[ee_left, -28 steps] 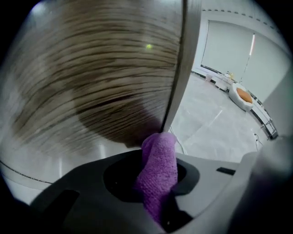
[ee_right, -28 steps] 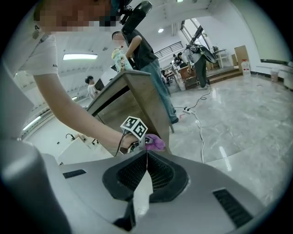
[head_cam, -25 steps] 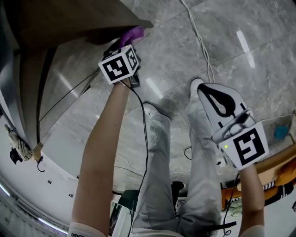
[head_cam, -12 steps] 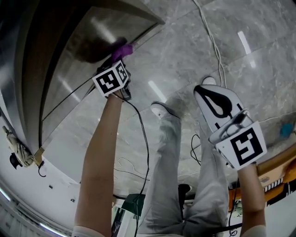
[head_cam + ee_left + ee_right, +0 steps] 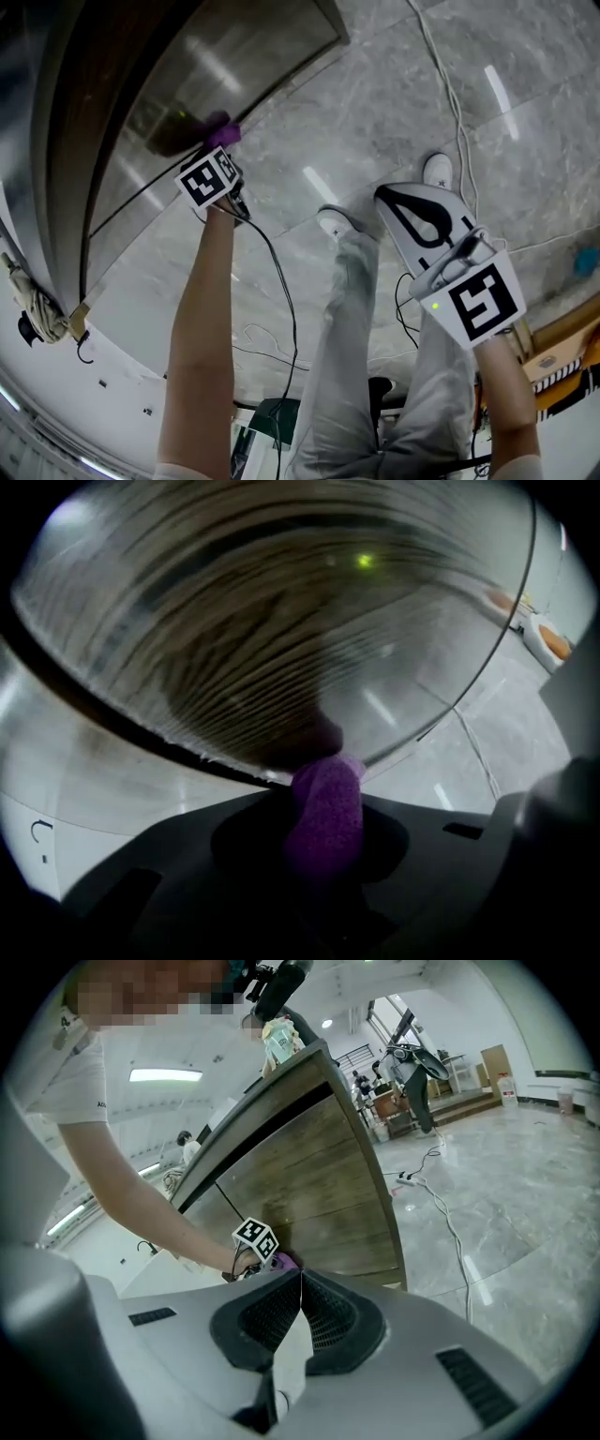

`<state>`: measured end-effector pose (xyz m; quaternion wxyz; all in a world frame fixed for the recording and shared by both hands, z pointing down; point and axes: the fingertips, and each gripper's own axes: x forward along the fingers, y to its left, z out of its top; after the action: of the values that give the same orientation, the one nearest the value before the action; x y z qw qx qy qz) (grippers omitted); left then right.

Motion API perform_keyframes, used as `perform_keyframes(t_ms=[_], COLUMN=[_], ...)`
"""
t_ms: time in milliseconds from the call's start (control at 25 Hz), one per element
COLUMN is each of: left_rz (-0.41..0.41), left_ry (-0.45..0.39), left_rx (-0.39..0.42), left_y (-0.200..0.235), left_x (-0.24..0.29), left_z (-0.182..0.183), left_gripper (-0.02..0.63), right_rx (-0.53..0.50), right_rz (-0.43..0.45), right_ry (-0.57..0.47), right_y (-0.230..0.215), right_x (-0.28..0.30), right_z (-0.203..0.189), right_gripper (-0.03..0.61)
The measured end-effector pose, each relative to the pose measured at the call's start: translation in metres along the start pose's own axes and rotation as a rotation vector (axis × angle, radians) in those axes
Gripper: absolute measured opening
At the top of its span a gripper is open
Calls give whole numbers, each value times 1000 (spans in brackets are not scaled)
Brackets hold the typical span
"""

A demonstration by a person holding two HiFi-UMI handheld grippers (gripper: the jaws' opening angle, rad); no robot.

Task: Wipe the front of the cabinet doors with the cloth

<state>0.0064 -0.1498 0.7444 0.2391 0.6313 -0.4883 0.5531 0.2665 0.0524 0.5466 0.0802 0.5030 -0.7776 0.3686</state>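
The purple cloth (image 5: 222, 134) is pressed against the wood-grain cabinet door (image 5: 216, 66), low on its front. My left gripper (image 5: 219, 147) is shut on the cloth, with its marker cube just behind. In the left gripper view the cloth (image 5: 325, 808) stands up between the jaws and touches the door (image 5: 262, 649), which fills the view. My right gripper (image 5: 398, 202) hangs away from the cabinet over the floor, shut and holding nothing. Its own view shows the jaw tips of the right gripper (image 5: 300, 1275) meeting, and beyond them the cabinet (image 5: 309, 1185), the left gripper's cube (image 5: 255, 1237) and the cloth (image 5: 284, 1261).
Grey marble floor (image 5: 375, 103) with a white cable (image 5: 448, 84) running across it. The person's legs and shoes (image 5: 336, 223) stand between the two grippers. A black cable (image 5: 281, 281) trails from the left gripper. Boxes (image 5: 553, 352) sit at the right edge.
The left gripper has slid the cloth along the door, away from the cabinet's lower corner and further onto the front. The right gripper has stayed about where it was, still shut.
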Motion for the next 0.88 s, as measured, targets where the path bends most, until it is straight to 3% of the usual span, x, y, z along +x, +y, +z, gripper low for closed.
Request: perform_keyframes(t_ms=[240, 360, 520, 720, 880], left_rz=[95, 10, -145, -261, -312], left_ry=[2, -6, -4, -70, -104], left_rx=[-11, 45, 125, 128, 114], left_y=[10, -34, -127, -239, -296], left_x=[-19, -25, -22, -7, 11], left_z=[-3, -2, 11, 63, 97], left_gripper=[92, 91, 91, 91, 91], right_rx=[-14, -36, -46, -86, -68], right_rz=[26, 37, 38, 10, -71], right_ry=[0, 6, 14, 40, 62], right_y=[-6, -23, -53, -105, -145], right_x=[-14, -27, -49, -83, -111], right_z=[10, 15, 20, 17, 1], right_gripper=[26, 26, 26, 26, 26])
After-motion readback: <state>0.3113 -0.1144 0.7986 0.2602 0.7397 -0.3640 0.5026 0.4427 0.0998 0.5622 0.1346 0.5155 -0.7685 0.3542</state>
